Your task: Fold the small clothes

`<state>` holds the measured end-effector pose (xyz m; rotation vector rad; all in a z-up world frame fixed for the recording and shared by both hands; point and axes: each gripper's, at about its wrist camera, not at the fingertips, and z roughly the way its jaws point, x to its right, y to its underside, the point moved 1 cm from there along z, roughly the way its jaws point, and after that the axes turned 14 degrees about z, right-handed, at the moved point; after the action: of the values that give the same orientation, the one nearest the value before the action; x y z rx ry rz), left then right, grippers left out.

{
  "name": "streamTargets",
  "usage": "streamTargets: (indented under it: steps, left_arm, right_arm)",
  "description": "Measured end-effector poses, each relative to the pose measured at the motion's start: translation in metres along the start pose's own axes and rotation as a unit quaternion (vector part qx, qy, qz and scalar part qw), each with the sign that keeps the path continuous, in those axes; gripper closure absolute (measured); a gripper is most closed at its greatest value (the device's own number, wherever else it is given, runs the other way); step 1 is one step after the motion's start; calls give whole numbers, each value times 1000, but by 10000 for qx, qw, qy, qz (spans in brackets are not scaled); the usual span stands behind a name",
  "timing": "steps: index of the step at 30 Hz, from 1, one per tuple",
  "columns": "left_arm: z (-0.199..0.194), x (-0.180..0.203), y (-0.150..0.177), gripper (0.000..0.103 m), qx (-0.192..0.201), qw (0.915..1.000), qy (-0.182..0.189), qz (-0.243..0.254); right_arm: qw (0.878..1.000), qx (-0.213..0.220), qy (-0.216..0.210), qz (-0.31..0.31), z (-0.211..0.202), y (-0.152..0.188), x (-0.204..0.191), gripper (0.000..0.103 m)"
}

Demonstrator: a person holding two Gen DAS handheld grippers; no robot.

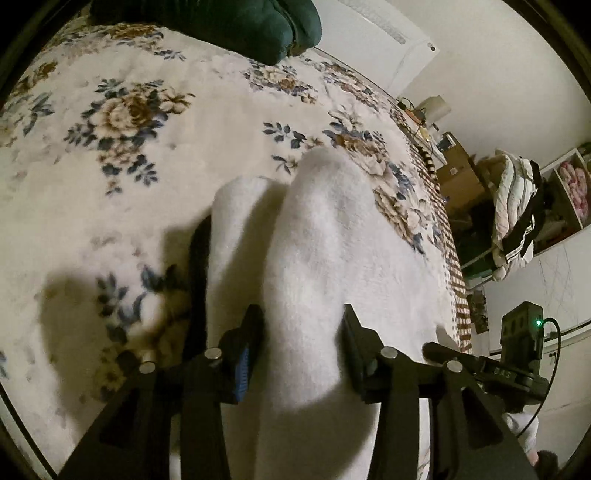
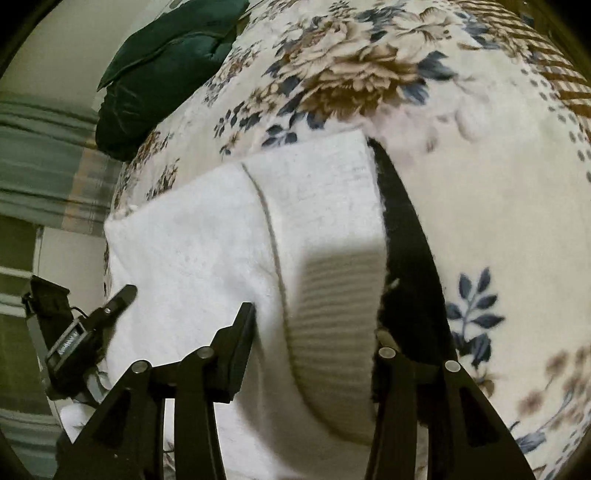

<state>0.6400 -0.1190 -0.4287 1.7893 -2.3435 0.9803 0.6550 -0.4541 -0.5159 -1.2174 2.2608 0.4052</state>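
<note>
Starting on our left, the left gripper (image 1: 301,332) has its jaws spread with white sock (image 1: 314,240) fabric bulging up between them. The fingers sit against the cloth on both sides, yet the gap is wide, so we cannot tell whether they are truly pinching it or only straddling it. From this side the sock runs away from us across the floral blanket (image 1: 122,122) in two rounded humps, which we take for the toe ends of a pair lying together, with a dark strip showing along their left edge. A green cushion (image 1: 229,26) lies well beyond, at the far end of the bed.

Moving right, the right gripper (image 2: 314,332) is in much the same posture: jaws apart, the ribbed cuff of the sock lying between them. Here too we cannot say whether it grips. A black garment (image 2: 406,258) peeks out from under the sock's right edge, touching it.

We judge the task to be at an early to middle stage. The pair looks aligned and stretched between our two grippers, toes at one end and cuffs at the other, but no fold is visible yet. What is left, as we see it, is bringing one end over the other and laying it flat, and the black piece looks unfolded as well.
</note>
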Motion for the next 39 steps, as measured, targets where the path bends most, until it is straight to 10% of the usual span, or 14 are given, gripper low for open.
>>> streamTargets:
  steps: [3, 8, 11, 15, 39]
  left_arm:
    - [-21, 8, 9, 62, 100, 9992, -357, 143]
    - [-54, 37, 28, 62, 133, 9887, -1390, 553]
    - [-65, 58, 43, 35, -42, 9798, -1858, 741]
    - [-86, 86, 62, 13, -80, 9738, -2078, 916]
    - [-349, 219, 144, 13, 972, 9529, -2515, 1386]
  right_arm:
    - [9990, 216, 280, -271, -11, 14, -5, 54]
    - [9822, 1130, 1269, -806, -53, 59, -30, 15]
    - [9665, 1566, 1759, -1018, -81, 96, -44, 0]
    - [9474, 1943, 2258, -1174, -108, 145, -57, 0]
    - [9172, 3159, 2013, -1358, -382, 407, -151, 0]
